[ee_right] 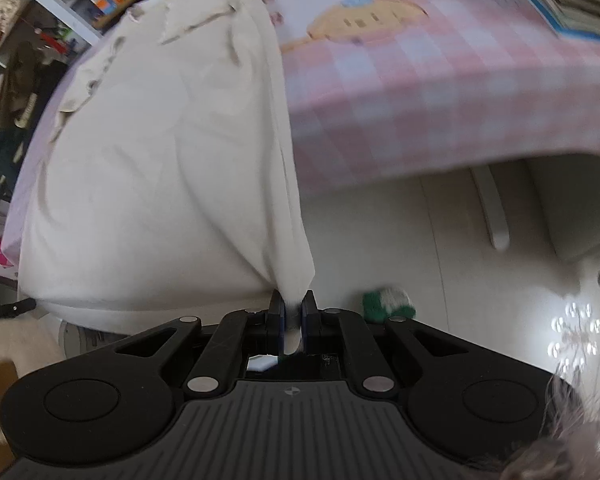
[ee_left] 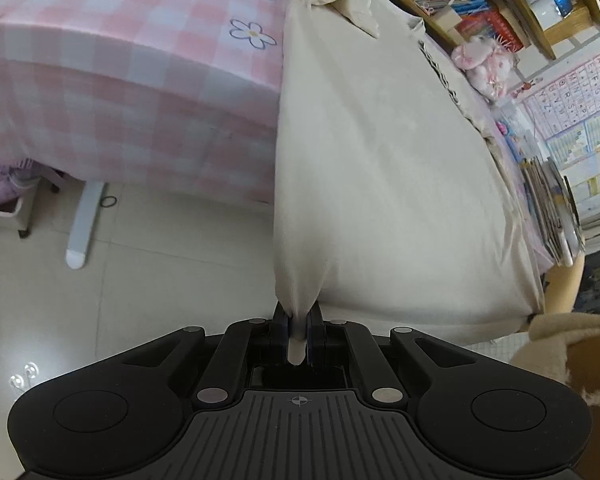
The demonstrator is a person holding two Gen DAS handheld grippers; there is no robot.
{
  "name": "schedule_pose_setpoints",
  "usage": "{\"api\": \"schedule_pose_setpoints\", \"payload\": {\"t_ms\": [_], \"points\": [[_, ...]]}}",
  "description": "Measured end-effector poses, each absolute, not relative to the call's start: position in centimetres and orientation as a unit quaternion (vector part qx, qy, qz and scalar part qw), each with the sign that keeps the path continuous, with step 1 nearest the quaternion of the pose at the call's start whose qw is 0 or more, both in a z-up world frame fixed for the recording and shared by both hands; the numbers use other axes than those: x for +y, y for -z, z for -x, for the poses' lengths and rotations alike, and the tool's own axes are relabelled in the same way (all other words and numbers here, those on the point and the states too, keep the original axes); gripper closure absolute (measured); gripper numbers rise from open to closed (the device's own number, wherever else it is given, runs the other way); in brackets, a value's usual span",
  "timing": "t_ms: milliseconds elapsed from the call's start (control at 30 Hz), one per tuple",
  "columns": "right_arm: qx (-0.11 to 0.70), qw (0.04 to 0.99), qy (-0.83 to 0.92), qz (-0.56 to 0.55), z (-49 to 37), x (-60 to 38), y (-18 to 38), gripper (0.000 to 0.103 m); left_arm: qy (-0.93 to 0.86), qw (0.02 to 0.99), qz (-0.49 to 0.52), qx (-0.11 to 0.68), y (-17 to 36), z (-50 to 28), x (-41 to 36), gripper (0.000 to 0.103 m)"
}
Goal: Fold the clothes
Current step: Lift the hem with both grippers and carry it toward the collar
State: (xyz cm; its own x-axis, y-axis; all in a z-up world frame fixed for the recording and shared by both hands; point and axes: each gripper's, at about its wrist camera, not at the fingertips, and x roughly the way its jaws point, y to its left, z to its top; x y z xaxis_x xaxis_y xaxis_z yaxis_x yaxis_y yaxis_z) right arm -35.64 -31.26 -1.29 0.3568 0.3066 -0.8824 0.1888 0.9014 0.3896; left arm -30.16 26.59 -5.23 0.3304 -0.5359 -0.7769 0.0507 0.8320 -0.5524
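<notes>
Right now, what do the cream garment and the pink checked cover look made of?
Cream garment: looks like a soft matte knit, probably cotton jersey; fine ribbing shows where the left claw pinches it, and it drapes in loose folds. Right claw is also shut on it. Pink checked cover: thin printed woven cloth, matte; fibre unclear.

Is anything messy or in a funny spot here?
Yes. A green and white thing lies on the floor near the table, too blurred to name. A small dark ring sits on the floor by the table leg. The cream garment hangs partly off the table edge, pinched by both grippers.
</notes>
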Motion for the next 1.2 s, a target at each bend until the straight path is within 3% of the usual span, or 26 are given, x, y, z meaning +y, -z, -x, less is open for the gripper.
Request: {"api": "schedule_pose_setpoints", "payload": {"t_ms": [167, 367, 533, 833, 1200], "points": [[0.530, 0.796, -0.067, -0.285, 36.0, -31.8, -0.8, 0.096, 0.230, 0.804, 0.298, 0.461, 1.4, 28.6, 27.4, 0.096], [0.335, 0.844, -0.085, -0.410, 33.6, -34.9, -6.8, 0.096, 0.218, 0.827, 0.426, 0.296, -1.9, 23.0, 30.0, 0.096], [0.234, 0.852, -0.107, -0.457, 28.7, -34.9, -9.1, 0.096, 0.208, 0.833, 0.463, 0.219, -3.9, 16.9, 28.9, 0.097], [0.186, 0.851, -0.071, -0.486, 17.7, -36.3, -11.7, 0.096, 0.159, 0.833, 0.484, 0.216, -5.1, 7.1, 27.2, 0.097], [0.232, 0.821, -0.055, -0.518, 2.6, -38.9, -6.5, 0.096, 0.077, 0.829, 0.489, 0.262, -2.8, -4.9, 26.0, 0.097]]}}
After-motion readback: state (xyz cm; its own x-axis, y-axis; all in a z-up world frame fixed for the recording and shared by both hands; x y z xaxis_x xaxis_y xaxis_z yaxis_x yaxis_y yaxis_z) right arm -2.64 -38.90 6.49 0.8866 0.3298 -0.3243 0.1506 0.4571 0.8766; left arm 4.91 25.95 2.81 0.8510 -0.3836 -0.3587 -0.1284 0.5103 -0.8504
